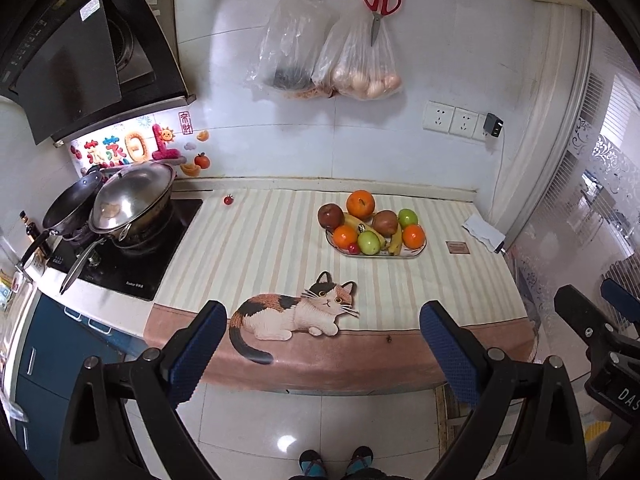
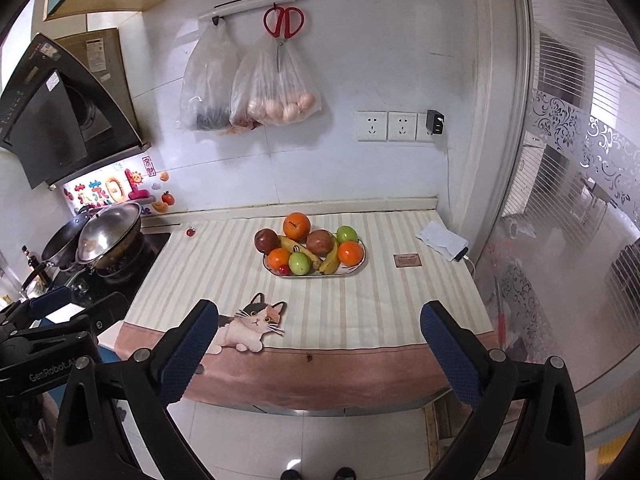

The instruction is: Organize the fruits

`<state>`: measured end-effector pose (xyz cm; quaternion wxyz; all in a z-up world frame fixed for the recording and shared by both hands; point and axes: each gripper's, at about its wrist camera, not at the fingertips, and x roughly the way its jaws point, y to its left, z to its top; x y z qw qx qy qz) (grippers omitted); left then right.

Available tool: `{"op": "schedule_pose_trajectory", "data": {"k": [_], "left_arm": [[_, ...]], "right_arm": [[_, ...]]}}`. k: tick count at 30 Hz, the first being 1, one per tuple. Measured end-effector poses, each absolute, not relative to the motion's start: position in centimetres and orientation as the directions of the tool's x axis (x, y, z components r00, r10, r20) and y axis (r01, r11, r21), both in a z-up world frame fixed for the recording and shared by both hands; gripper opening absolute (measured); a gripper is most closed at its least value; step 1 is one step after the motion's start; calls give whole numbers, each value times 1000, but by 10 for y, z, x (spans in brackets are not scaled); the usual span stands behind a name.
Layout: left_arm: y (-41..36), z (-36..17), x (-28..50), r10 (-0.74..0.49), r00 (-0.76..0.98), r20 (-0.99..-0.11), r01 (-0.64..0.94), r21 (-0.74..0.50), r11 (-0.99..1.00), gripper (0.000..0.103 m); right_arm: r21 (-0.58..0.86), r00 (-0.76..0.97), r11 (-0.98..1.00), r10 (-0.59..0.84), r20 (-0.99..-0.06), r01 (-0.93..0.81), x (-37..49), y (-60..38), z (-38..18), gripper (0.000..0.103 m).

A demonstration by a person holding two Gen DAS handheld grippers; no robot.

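Observation:
An oval white plate (image 1: 420, 249) (image 2: 362, 261) sits on the striped counter cloth, piled with oranges (image 1: 360, 203) (image 2: 297, 225), dark red apples (image 1: 330, 216) (image 2: 266, 240), green apples (image 1: 368, 242) (image 2: 299, 263), bananas (image 1: 396, 240) (image 2: 330, 261) and a small red fruit. A single cherry tomato (image 1: 228, 199) (image 2: 190, 232) lies apart on the cloth near the stove. My left gripper (image 1: 322, 312) and right gripper (image 2: 320, 312) both hover open over the counter's front edge, well short of the plate, with nothing between their blue pads.
A stove with a lidded wok (image 1: 134, 200) and a pan stands at the left. Plastic bags (image 1: 328, 60) and red scissors (image 1: 381, 0) hang on the wall. A small brown card (image 1: 457, 247) and a white cloth (image 1: 482, 231) lie right of the plate. A sliding glass door bounds the right side.

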<state>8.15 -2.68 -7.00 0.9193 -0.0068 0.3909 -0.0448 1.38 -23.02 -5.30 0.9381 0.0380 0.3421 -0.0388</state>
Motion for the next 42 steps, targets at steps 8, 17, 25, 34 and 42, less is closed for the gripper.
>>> {"op": "schedule_pose_trajectory", "data": {"k": [8, 17, 25, 34, 42], "left_arm": [[-34, -86, 103, -49, 656, -753, 46, -25, 999, 102], [-39, -104, 124, -30, 639, -769, 41, -5, 999, 103], [-42, -112, 133, -25, 625, -780, 46, 5, 999, 103], [-42, -112, 135, -29, 628, -777, 48, 2, 999, 103], [-42, -112, 135, -28, 629, -777, 48, 3, 999, 103]], "right_arm": [[50, 704, 994, -32, -709, 96, 48, -250, -77, 103], [59, 668, 993, -24, -744, 101, 88, -260, -105, 103], [58, 657, 994, -17, -754, 93, 99, -257, -113, 103], [64, 655, 994, -12, -755, 92, 102, -254, -116, 103], [68, 656, 992, -15, -755, 102, 104, -255, -118, 103]]}}
